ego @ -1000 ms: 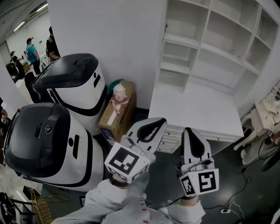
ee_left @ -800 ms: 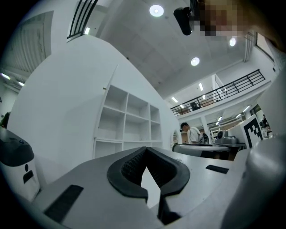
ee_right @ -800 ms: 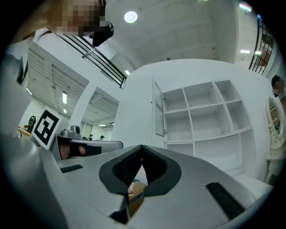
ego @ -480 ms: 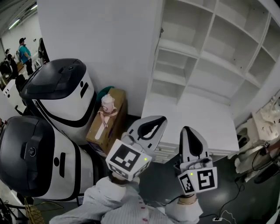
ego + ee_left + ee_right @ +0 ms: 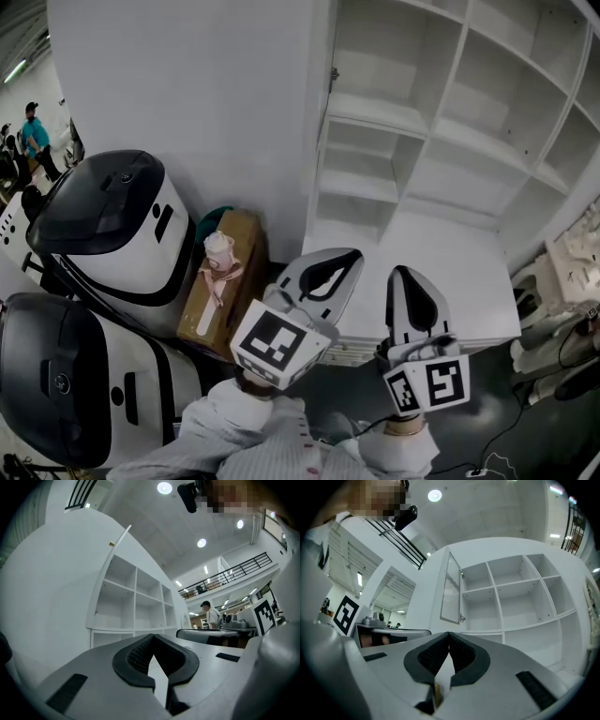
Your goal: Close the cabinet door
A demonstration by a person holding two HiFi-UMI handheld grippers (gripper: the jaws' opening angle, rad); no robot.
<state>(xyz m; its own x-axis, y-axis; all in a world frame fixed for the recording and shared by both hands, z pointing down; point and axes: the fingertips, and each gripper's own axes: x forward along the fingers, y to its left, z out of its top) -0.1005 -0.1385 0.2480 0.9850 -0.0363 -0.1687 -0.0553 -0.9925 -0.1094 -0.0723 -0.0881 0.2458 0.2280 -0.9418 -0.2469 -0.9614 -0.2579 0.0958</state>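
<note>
white open cabinet door [image 5: 317, 141]: upper centre, edge-on, long axis vertical, hinged on left side of white shelved cabinet [image 5: 441, 131] | white black-padded left gripper [image 5: 328, 272]: lower centre, jaws closed, empty, below door, likely nearer | matching right gripper [image 5: 411, 298]: lower centre-right, jaws closed, empty

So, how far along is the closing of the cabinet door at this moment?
Done: nothing visible; the cabinet door stands swung open, and the shelves are exposed. In hand: the left tool and right tool are shut, empty, pointing toward the shelves and touching nothing. Left: reach the door and swing it closed.
</note>
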